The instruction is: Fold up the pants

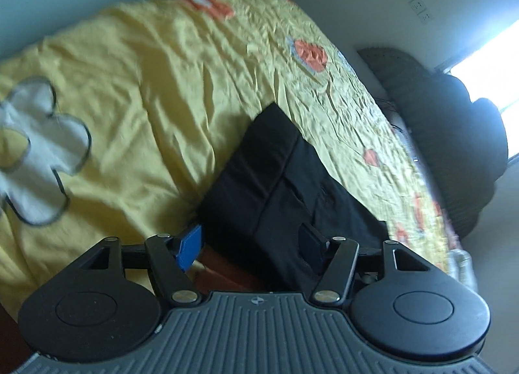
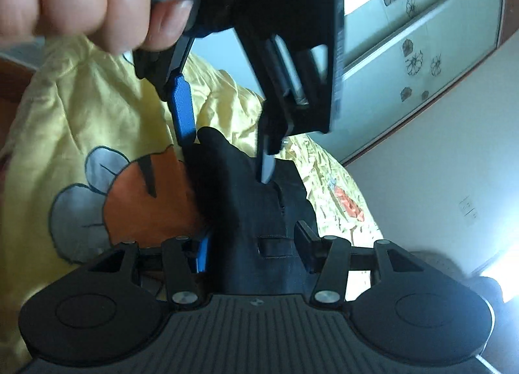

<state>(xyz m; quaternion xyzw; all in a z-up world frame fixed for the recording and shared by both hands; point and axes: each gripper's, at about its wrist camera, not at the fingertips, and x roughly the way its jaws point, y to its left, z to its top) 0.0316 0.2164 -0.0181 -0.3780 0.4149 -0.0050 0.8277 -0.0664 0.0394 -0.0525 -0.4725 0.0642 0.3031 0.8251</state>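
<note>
Black pants (image 1: 285,186) lie folded on a yellow bedspread (image 1: 136,82) as left gripper (image 2: 227,160) and right gripper (image 2: 256,250), jaws parted and gripping nothing, straddle the cloth; next comes smoothing or withdrawal.

We're close in on both wrist views, tilted down, sharing the black pants (image 1: 285,179) and yellow bedspread (image 2: 81,108).
</note>
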